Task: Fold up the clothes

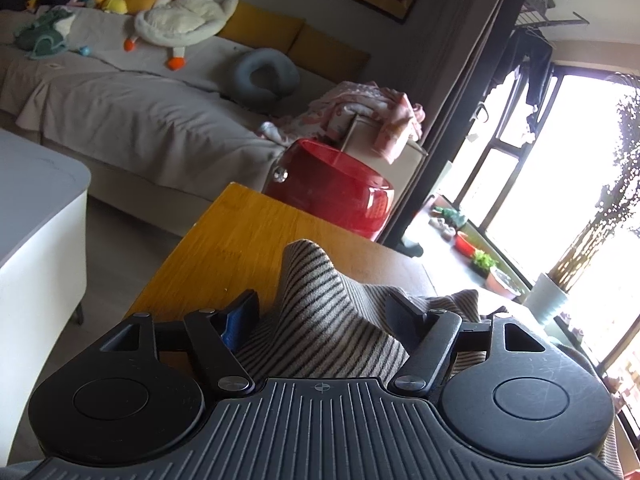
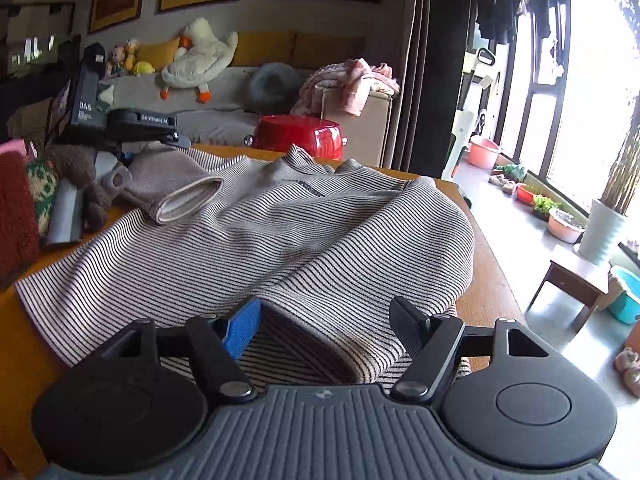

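Though rumpled, sweater [image 2: 280, 232] collar-away lengthwise.

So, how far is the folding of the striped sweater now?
Done: the striped sweater lies on the wooden table, both sleeves folded over its body. In hand: nothing is gripped; the right gripper stands open around one sleeve cuff, and the left gripper is open over a raised fold. Left: folding the body and flattening it.

Both wrist cameras sit low over the counter [image 2: 492, 280], looking along their fingers toward the sofa [image 1: 120, 120]; both show the striped sweater [image 2: 280, 232] and red tub [image 1: 340, 192].
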Demonstrator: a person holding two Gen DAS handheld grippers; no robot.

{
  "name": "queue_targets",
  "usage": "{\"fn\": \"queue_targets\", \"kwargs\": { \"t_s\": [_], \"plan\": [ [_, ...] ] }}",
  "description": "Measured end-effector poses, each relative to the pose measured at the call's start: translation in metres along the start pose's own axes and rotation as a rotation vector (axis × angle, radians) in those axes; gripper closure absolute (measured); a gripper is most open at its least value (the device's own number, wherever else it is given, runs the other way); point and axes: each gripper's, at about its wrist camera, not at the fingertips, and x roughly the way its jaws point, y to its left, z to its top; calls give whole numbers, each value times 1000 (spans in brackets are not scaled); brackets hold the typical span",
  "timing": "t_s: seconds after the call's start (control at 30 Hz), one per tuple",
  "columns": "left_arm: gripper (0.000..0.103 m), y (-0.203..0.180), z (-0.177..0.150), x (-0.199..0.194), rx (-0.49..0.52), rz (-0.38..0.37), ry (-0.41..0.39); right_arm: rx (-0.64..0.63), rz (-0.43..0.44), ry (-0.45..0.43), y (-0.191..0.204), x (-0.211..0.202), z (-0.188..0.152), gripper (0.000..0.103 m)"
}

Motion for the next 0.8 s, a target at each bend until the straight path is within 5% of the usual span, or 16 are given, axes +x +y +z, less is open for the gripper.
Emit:
{"fn": "queue_targets", "kwargs": {
  "t_s": [0.23,0.43,0.5,0.57,0.7,0.8],
  "plan": [
    [25,-8,-1,-7,36,26,-34,-184,55,26,-5,-12,10,33],
    [13,-28,9,-42,29,-57,-85,-326,120,131,5,11,13,38],
    [11,-34,16,-59,20,-100,-114,-350,151,155,8,17,13,64],
    [8,-41,20,-73,-7,-163,-129,-306,172,174,2,25,22,88],
    [7,-66,7,-79,19,-321,-73,-64,170,164,-46,39,58,92],
    [7,-87,-21,-69,89,-395,18,128,85,68,-102,33,94,93]
  ]
}}
